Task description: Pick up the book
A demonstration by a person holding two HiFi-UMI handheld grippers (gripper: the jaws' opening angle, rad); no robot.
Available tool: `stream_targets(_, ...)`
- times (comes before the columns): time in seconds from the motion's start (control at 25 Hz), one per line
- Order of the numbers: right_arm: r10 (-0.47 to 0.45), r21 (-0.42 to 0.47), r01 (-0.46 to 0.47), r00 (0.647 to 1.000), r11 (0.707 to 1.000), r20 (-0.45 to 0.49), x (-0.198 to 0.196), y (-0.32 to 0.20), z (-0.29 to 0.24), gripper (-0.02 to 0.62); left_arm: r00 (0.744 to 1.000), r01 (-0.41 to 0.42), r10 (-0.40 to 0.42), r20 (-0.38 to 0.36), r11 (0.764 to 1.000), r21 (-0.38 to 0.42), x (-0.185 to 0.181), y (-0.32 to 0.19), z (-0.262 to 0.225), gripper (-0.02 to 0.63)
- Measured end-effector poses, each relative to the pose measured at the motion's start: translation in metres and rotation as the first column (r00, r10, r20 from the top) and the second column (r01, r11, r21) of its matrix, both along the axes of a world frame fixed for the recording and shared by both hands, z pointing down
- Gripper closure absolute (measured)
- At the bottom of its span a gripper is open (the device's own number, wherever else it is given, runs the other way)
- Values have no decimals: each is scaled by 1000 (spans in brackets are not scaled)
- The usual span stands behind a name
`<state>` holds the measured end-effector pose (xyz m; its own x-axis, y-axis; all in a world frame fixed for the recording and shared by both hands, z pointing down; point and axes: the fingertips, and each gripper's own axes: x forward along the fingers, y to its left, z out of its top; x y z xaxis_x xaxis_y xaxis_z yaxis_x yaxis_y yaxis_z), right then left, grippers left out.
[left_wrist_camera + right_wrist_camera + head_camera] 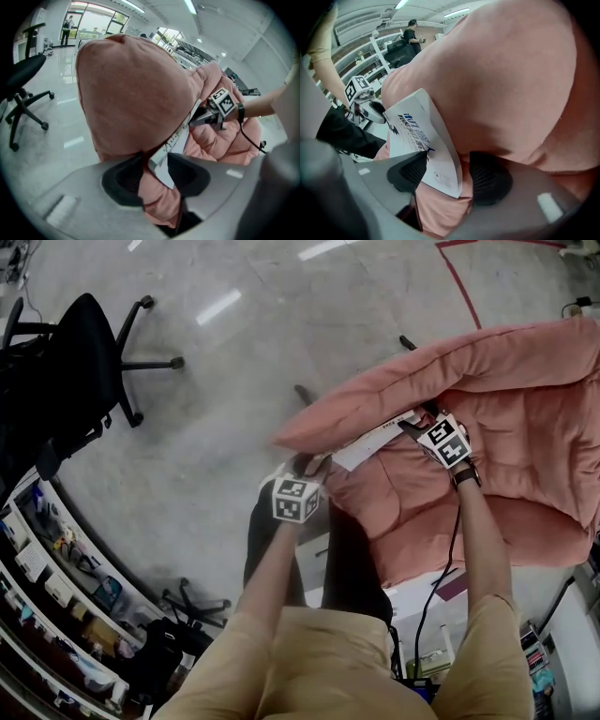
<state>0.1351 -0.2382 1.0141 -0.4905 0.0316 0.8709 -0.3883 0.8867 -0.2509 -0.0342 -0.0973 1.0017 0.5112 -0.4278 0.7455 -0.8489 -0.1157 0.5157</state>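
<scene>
A white book lies wedged between the fat pink back cushion and the pink seat of a soft chair. My left gripper is at the book's near end, and its dark pads close on the corner of the book together with a fold of pink fabric. My right gripper is at the far end. There the printed cover of the book reaches down between its wide jaws, with pink fabric showing between the book and the right pad. Most of the book is hidden under the cushion.
A black office chair stands on the grey floor at the left. Shelves of small items run along the lower left. A red line marks the floor beyond the chair. A black cable hangs by my right arm.
</scene>
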Motion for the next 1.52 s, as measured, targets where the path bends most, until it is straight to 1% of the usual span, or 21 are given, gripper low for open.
stream_targets(0.08, 34, -9, -34, 999, 999, 17, -1, 2, -3, 311, 1000, 5, -5, -1, 1000, -12, 6, 4, 0, 475)
stream_targets(0.12, 53, -15, -52, 998, 999, 27, -1, 4, -3, 325, 1000, 12, -12, 9, 1000, -14, 7, 5, 0, 478)
stream_targets(0.16, 69, -18, -68, 997, 998, 37, -1, 6, -3, 359, 1000, 20, -19, 25, 1000, -15, 8, 6, -1, 489)
stream_targets(0.28, 95, -3, -95, 994, 995, 46, 0, 9, -5, 356, 999, 7, -6, 47, 1000, -18, 9, 8, -4, 506)
stream_targets(0.4, 58, 0, -58, 998, 998, 13, 4, 13, -7, 381, 998, -55, 56, 42, 998, -25, 10, 12, -7, 519)
stream_targets(0.56, -26, 21, 27, 998, 999, -50, 15, 23, -8, 466, 992, -118, 119, 50, 993, -29, 13, 26, -7, 538)
stream_targets(0.68, -18, 30, 21, 997, 999, -75, 20, 28, -10, 497, 987, -149, 150, 49, 988, -27, 18, 32, -14, 546)
stream_targets(0.72, -1, 30, 4, 997, 1000, -76, 21, 31, -12, 506, 985, -162, 163, 49, 986, -28, 19, 34, -17, 549)
stream_targets(0.76, 25, 26, -23, 997, 999, -75, 21, 35, -14, 532, 983, -177, 178, 49, 984, -26, 20, 37, -20, 553)
stream_targets(0.8, 58, 20, -56, 996, 998, -73, 22, 40, -16, 538, 980, -194, 195, 48, 981, -23, 21, 40, -24, 555)
stream_targets(0.92, 167, 2, -167, 984, 986, -58, 28, 57, -23, 543, 968, -248, 248, 34, 969, -3, 24, 47, -37, 561)
stream_targets(1.04, 257, 1, -257, 966, 966, -36, 35, 76, -41, 543, 954, -299, 298, 42, 954, 17, 22, 50, -56, 561)
stream_targets(1.16, 349, 2, -349, 937, 937, -23, 42, 100, -65, 543, 939, -340, 338, 61, 940, 25, 13, 55, -73, 559)
stream_targets(1.28, 457, 6, -457, 889, 890, -10, 49, 125, -94, 543, 924, -378, 373, 87, 925, 50, 7, 46, -95, 555)
stream_targets(1.36, 522, -8, -522, 853, 853, 4, 53, 143, -114, 543, 907, -411, 404, 116, 910, 48, 5, 41, -112, 554)
stream_targets(1.4, 558, -18, -558, 830, 830, 14, 56, 154, -123, 543, 897, -430, 421, 131, 901, 50, 5, 40, -121, 554)
stream_targets(1.44, 599, -27, -598, 801, 801, 23, 59, 165, -130, 543, 887, -450, 439, 144, 891, 56, 7, 40, -130, 552)
stream_targets(1.52, 684, -33, -683, 729, 730, 35, 66, 190, -146, 543, 863, -494, 480, 155, 866, 71, 14, 43, -155, 551)
